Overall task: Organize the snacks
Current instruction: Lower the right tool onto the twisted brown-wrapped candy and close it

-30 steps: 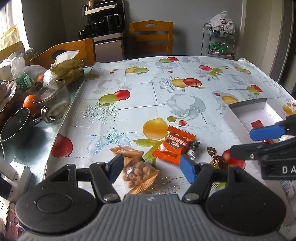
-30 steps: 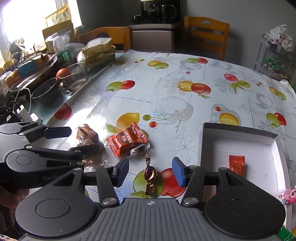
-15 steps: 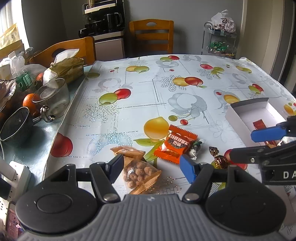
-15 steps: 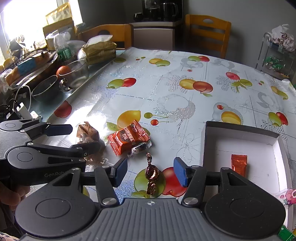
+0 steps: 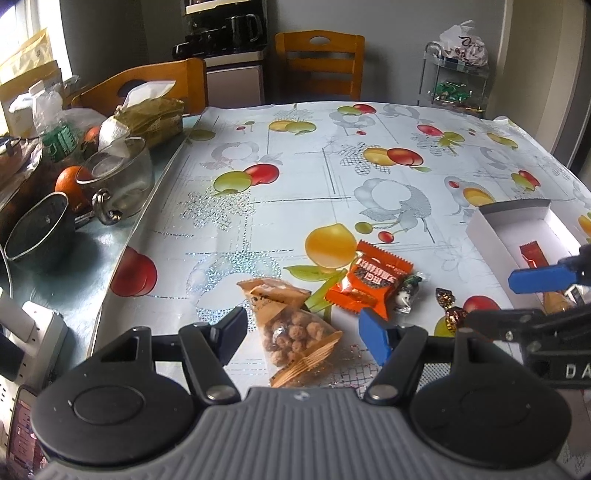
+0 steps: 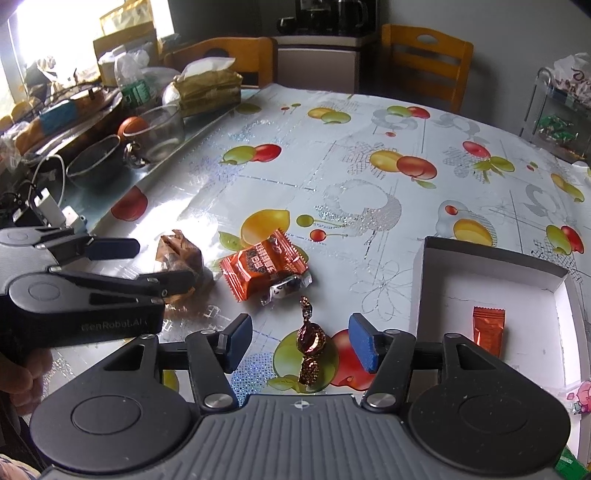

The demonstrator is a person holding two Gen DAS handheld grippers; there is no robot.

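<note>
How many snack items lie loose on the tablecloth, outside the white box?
4: peanut bag at left, orange packet centre, small clear-wrapped candy against it, brown twist-wrapped candy nearest the box. More may be hidden.

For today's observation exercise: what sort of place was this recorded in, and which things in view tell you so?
Most likely a home kitchen or dining room. A table with a fruit-print tablecloth has wooden dining chairs around it, a coffee maker stands on a counter behind, and bowls and an orange crowd one side.
</note>
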